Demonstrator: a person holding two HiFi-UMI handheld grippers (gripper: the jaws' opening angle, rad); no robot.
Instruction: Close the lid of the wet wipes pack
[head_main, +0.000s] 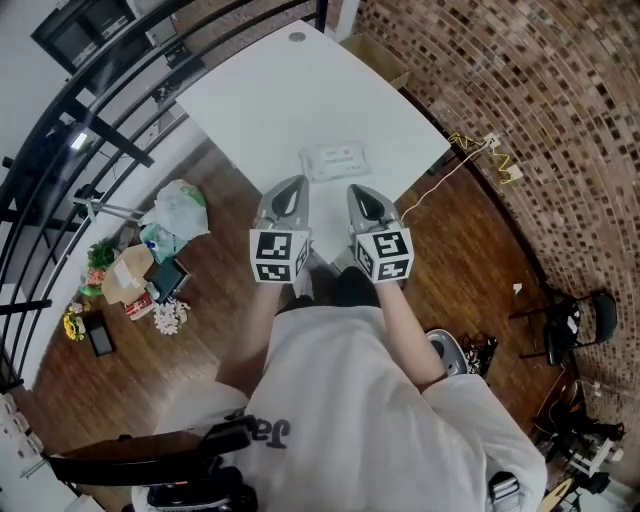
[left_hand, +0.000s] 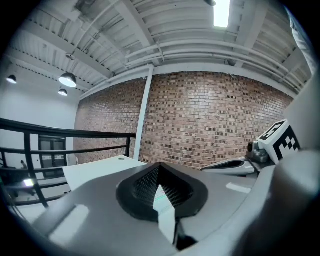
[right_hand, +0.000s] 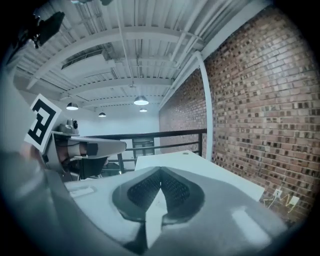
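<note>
The wet wipes pack (head_main: 336, 160), white with pale print, lies flat on the white table (head_main: 260, 100) near its front edge. From above I cannot tell how its lid stands. I hold both grippers side by side just short of the pack, over the table's near edge. My left gripper (head_main: 291, 185) is shut and holds nothing. My right gripper (head_main: 358, 192) is shut too, also without anything in it. In the left gripper view the left gripper (left_hand: 159, 167) has its pads meeting at the tip, and the same shows for the right gripper (right_hand: 160, 172) in the right gripper view.
A cardboard box (head_main: 376, 57) sits beyond the table's far right edge. Cables (head_main: 483, 150) trail over the wooden floor on the right. Bags and clutter (head_main: 150, 262) lie on the floor to the left by a black railing (head_main: 60, 120). A brick wall (head_main: 520, 80) stands to the right.
</note>
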